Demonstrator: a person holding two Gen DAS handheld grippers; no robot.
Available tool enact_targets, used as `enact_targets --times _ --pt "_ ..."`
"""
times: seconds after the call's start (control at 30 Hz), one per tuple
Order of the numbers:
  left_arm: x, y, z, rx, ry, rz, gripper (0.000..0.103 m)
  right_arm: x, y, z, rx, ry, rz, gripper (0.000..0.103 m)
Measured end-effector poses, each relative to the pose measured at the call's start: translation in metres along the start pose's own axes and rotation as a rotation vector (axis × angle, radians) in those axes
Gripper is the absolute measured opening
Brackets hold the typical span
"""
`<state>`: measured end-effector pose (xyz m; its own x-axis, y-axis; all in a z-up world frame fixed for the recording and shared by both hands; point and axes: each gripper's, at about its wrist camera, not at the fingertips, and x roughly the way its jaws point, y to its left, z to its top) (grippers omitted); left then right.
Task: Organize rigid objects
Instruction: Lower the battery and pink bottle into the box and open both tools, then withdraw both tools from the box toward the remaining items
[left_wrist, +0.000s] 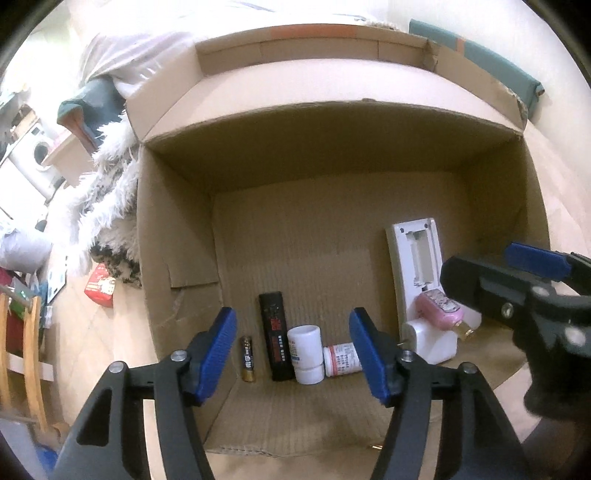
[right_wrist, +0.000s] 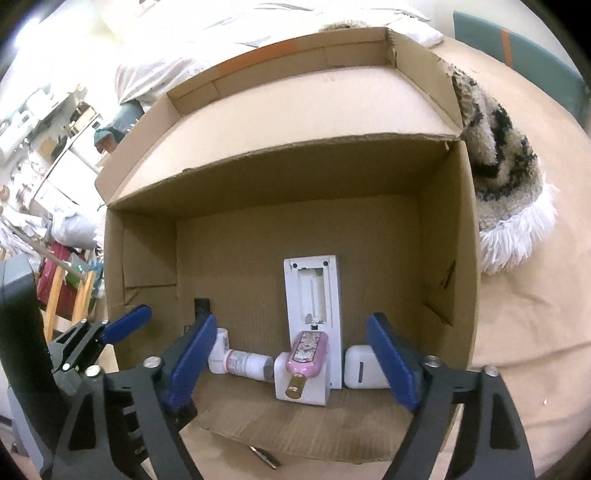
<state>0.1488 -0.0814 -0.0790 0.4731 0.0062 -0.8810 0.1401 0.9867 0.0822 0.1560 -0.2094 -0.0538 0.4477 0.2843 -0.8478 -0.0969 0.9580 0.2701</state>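
Rigid household objects lie in a neat row along the near edge of the floor of an open brown cardboard box (left_wrist: 177, 229). In the left wrist view, the row runs from left to right: a small gold-and-black battery (left_wrist: 247, 358), a long black remote control (left_wrist: 275, 339), an upright white pill bottle (left_wrist: 304, 352), a white medicine bottle with red print lying on its side (left_wrist: 341, 360), a white plug adapter (left_wrist: 432, 341) with a pink patterned perfume bottle (left_wrist: 439, 314) resting on it, and a long white remote lying face down with its battery bay open (left_wrist: 413, 266). The left gripper (left_wrist: 293, 354) hangs above the row with its blue pads spread apart and nothing between them. The right gripper (left_wrist: 517, 273) enters from the right edge.

In the right wrist view, the right gripper (right_wrist: 293, 365) is likewise spread wide and empty over the perfume bottle (right_wrist: 306, 354) and a white rounded earbud case (right_wrist: 364, 367). The left gripper (right_wrist: 122, 325) shows at the left edge.

Judging by this, most sorting seems done; whether anything is left outside the box cannot be told.
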Motion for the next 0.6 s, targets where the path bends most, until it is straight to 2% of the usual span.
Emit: enact_targets --times 0.17,0.4,0.53,0.6 --pt "-0.001 0.004 0.001 -0.001 0.013 -0.002 0.060 -0.003 0.004 0.002 -0.014 -0.012 -0.006 0.099" --pt "-0.016 0.021 0.003 -0.011 -0.018 -0.012 0.060 -0.019 0.002 -0.001 -0.004 -0.044 0.003 0.099" --pt "-0.038 0.039 -0.002 -0.063 -0.049 -0.026 0.061 -0.040 0.001 -0.007 0.004 -0.064 0.011 0.099" --pt "-0.049 0.053 -0.010 -0.091 -0.061 -0.030 0.066 -0.052 0.002 -0.013 -0.011 -0.078 0.012 0.099"
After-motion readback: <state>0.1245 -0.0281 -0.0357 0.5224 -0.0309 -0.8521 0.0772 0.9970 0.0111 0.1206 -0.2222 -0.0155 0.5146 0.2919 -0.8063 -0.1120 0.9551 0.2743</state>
